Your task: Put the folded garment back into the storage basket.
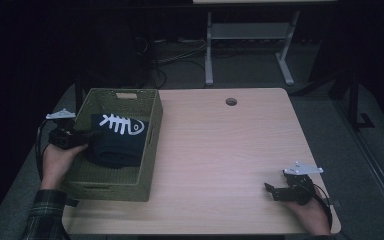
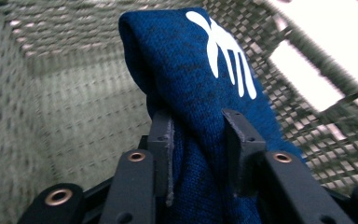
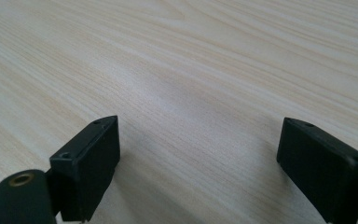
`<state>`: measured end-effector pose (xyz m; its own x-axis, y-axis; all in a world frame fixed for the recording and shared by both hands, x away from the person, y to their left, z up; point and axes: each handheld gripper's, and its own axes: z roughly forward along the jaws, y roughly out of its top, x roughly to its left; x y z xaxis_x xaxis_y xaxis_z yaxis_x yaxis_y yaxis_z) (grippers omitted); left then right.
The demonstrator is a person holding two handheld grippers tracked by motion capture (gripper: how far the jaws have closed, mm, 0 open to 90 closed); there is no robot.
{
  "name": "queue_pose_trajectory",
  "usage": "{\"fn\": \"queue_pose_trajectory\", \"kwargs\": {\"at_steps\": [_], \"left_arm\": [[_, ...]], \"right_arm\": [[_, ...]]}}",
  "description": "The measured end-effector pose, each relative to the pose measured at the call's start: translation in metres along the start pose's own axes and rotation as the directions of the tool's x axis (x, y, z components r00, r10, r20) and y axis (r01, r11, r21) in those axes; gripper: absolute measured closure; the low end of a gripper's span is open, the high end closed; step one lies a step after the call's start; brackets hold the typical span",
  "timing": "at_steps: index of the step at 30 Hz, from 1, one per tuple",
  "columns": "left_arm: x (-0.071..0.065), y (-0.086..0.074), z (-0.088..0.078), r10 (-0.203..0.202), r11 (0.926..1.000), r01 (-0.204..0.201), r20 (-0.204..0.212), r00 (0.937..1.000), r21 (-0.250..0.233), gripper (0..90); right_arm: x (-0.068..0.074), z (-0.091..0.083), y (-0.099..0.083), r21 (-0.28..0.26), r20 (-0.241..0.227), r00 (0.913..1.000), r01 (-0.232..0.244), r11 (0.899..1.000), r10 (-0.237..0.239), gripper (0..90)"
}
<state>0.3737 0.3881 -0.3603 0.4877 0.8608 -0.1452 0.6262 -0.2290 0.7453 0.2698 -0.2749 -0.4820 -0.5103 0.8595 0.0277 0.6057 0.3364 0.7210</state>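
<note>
While the left claw [image 2: 198, 135] grips a folded blue garment [image 1: 115, 142] inside the green basket [image 1: 150, 150] at the surface's left edge, release comes next; the right claw [image 1: 275, 191] rests released.

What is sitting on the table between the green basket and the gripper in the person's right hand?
Nothing: in the high view, only bare wooden table lies between the green basket and the right gripper, whose jaws stand open.

Lower part of the folded blue cloth [image 2: 200, 93] behind the left gripper [image 2: 198, 135]
</note>
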Motion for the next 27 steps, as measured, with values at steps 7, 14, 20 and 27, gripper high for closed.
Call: {"fn": "queue_pose_trajectory", "kwargs": {"at_steps": [7,14,20,27], "left_arm": [[0.004,-0.003,0.003,0.016,0.9994,-0.013,-0.094,0.9954,0.033,50.7],[0.005,-0.002,-0.003,0.013,0.9997,-0.01,-0.161,0.9869,0.022,34.9],[0.003,0.002,-0.013,-0.002,0.9995,-0.004,-0.189,0.9819,-0.033,25.6],[-0.012,0.007,-0.015,0.015,0.9981,-0.023,-0.141,0.9899,-0.057,21.9]], "right_arm": [[0.0,0.0,0.0,0.0,0.0,1.0,0.0,1.0,0.0,12.8],[0.0,0.0,0.0,0.0,0.0,1.0,0.0,1.0,0.0,12.8],[0.0,0.0,0.0,0.0,0.0,1.0,0.0,1.0,0.0,12.8],[0.0,0.0,0.0,0.0,0.0,1.0,0.0,1.0,0.0,12.8]]}}
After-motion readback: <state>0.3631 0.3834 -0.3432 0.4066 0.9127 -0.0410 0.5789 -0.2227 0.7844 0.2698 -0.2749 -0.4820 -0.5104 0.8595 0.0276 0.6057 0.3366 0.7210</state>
